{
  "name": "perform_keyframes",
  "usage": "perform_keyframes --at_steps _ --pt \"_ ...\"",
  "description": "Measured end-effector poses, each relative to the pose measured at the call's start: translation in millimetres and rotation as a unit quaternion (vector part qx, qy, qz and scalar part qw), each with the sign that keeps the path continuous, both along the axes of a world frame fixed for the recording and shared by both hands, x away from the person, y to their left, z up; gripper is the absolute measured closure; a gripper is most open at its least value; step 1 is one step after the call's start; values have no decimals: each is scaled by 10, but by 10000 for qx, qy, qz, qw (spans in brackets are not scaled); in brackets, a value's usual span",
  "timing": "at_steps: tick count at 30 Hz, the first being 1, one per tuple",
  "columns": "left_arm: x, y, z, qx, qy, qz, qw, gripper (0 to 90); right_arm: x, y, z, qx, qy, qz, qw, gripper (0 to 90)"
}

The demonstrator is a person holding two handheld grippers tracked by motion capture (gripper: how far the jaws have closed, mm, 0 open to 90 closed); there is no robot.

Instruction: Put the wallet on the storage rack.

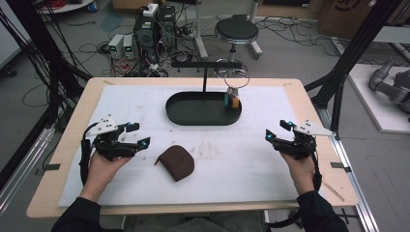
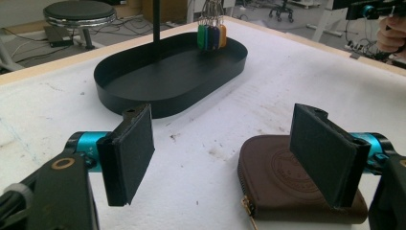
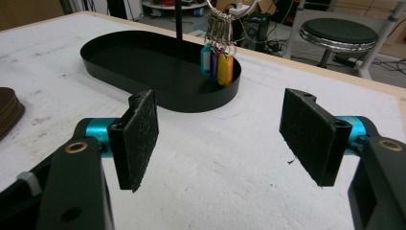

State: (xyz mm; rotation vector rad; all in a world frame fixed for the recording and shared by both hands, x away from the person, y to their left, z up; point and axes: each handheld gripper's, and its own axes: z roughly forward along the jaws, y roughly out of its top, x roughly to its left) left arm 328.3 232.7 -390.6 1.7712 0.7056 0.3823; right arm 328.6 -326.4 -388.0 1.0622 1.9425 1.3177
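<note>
One brown leather zip pouch (image 1: pixel 176 162) sits on the white mat toward the near edge of the tabletop (image 1: pixel 309 104), a bit left of centre, with open mat all round it. The left gripper (image 1: pixel 137 135) is just beside it, fingers (image 2: pixel 129 153) spread wide, nothing held. The right gripper (image 1: pixel 276 130) hangs near the right edge, fingers apart too. One black oval tray (image 1: pixel 193 113) sits by the far edge, and one bunch of coloured key tags (image 1: pixel 233 100) hangs over its right end.

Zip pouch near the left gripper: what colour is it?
Brown, with a round stamped emblem on top; the zip pouch shows best in the left gripper view, beside the left gripper.
</note>
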Motion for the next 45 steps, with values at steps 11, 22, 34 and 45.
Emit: perform_keyframes --at_steps 11,22,34,45 --pt "61 -152 -59 -31 297 -266 9992 355 -29 -11 2 -142 -85 -6 9999 304" --pt "250 -301 -195 97 661 -395 9970 543 -25 4 -16 -205 -31 14 9998 305" --pt "389 -459 -364 285 1092 -698 9912 643 -30 -5 -19 -220 -29 -2 9998 306" --pt "452 -530 -467 410 1442 -740 9859 597 -26 32 -29 -360 -14 1 9993 308"
